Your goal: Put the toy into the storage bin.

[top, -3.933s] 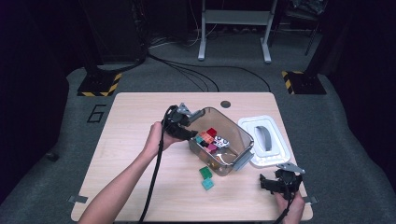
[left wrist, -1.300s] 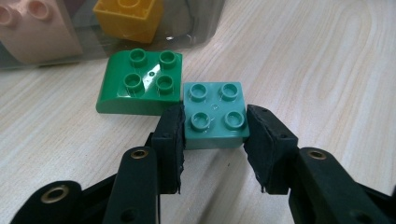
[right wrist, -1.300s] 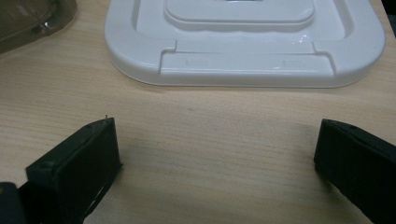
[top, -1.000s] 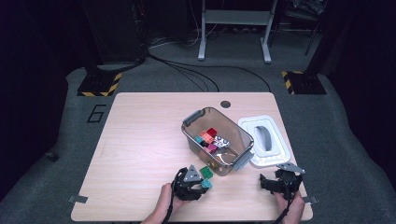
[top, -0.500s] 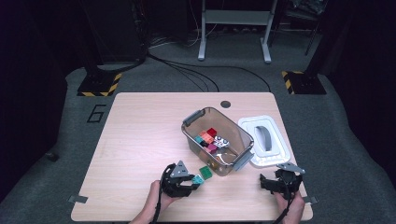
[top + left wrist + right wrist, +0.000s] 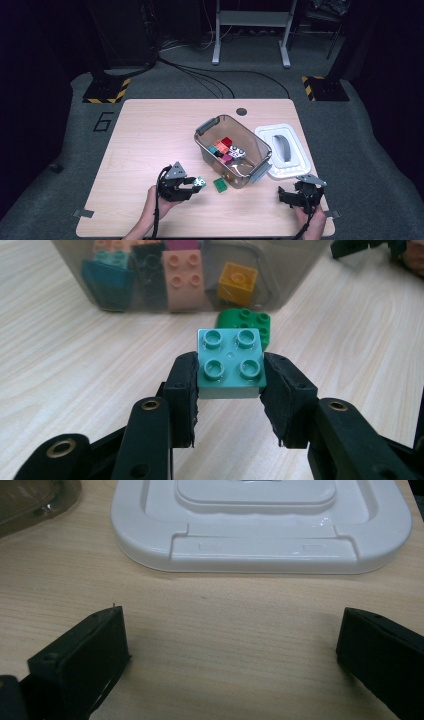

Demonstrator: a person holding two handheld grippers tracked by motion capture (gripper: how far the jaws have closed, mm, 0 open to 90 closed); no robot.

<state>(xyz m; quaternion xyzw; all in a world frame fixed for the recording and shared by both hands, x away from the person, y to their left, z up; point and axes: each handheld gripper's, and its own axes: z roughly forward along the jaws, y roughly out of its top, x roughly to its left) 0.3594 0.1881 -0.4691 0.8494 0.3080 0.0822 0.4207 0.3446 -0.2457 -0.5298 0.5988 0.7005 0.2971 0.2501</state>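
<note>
My left gripper (image 6: 198, 183) is shut on a light teal four-stud brick (image 6: 230, 363), lifted a little above the table near the front left; the same teal brick (image 6: 199, 183) shows at its tip in the high view. A green brick (image 6: 220, 184) lies on the wood just right of it, against the front of the clear bin (image 6: 255, 145); the green brick (image 6: 246, 325) sits behind the held one. The bin holds several coloured bricks (image 6: 224, 148). My right gripper (image 6: 287, 195) rests at the front right, open and empty, its wide jaws facing the white lid (image 6: 260, 525).
The white lid (image 6: 283, 151) lies flat right of the bin. The table's front edge (image 6: 200, 234) runs just behind both hands. A round cable hole (image 6: 242, 111) is at the far edge. Bare wood spreads over the left half.
My left gripper came back from the bin to the front, closed on the teal brick, then drew it left and slightly up, away from the green brick. The right gripper stayed still.
</note>
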